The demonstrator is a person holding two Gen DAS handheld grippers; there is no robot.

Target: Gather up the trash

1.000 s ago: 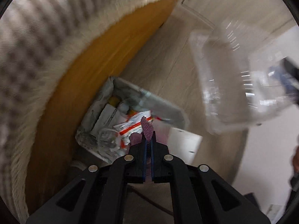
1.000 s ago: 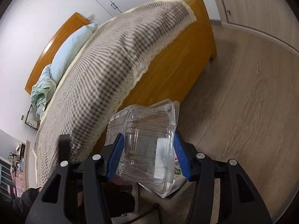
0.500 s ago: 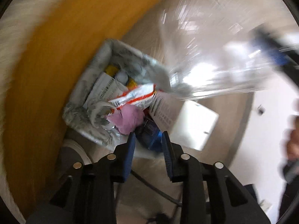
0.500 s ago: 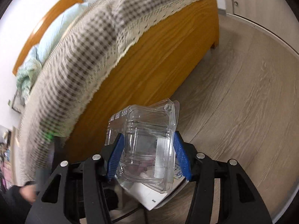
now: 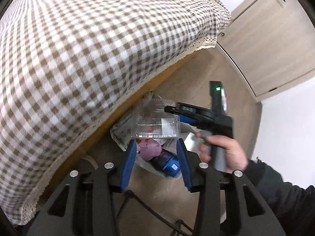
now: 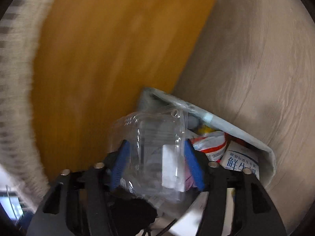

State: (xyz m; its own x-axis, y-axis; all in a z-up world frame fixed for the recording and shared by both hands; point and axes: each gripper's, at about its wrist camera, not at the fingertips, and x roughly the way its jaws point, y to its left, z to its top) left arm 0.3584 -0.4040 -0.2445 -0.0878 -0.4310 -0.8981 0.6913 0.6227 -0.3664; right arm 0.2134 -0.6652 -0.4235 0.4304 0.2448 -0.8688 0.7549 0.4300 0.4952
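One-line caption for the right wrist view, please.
Right gripper, jaws opening, lowers a clear plastic clamshell container over the lined trash bin of wrappers and cartons beside the wooden bed frame.

the bin [image 5: 118, 135] is sitting on the floor [image 5: 198, 82] beside the bed [image 5: 88, 49], at the bed's 5 o'clock, trash [image 6: 210, 147] lying in it.

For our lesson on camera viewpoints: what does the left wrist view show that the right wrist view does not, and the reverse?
Only the left wrist view: the person's hand holding the right hand-held gripper, the checked bedspread, a door.
Only the right wrist view: a milk carton with blue print.
Both: the clear plastic container between the right hand-held gripper's opening jaws, over the trash bin beside the wooden bed frame.
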